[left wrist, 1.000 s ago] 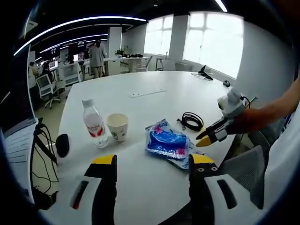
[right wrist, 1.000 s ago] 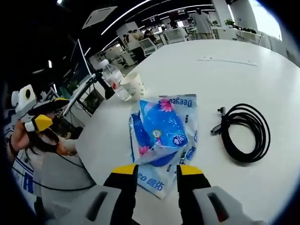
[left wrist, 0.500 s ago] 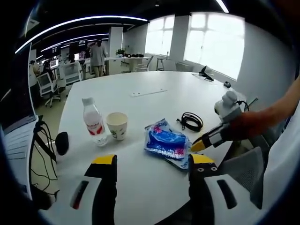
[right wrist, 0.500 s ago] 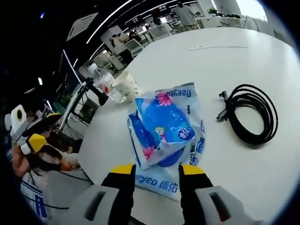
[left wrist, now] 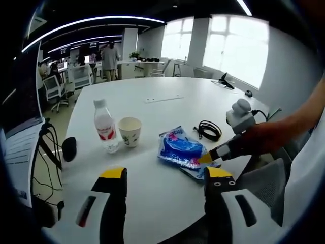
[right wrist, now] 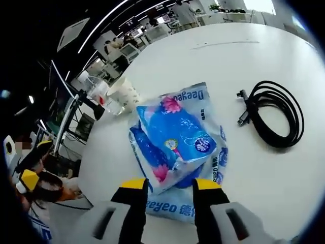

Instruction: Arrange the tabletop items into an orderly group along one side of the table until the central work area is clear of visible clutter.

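A blue tissue pack lies on the white round table, in front of my left gripper, which hangs open above the near edge with nothing in it. Left of the pack stand a paper cup and a water bottle. A coiled black cable lies to its right. My right gripper comes in from the right and meets the pack's corner. In the right gripper view the pack has its near edge between the open jaws of my right gripper. The cable, cup and left gripper show around it.
A thin white strip lies far back on the table. A black microphone-like object with hanging wires stands off the table's left edge. Office desks, chairs and a person are in the background.
My right gripper has moved forward and lower, so the pack's near edge now sits between its jaws. The left gripper's view has shifted only slightly; the table items have not moved.
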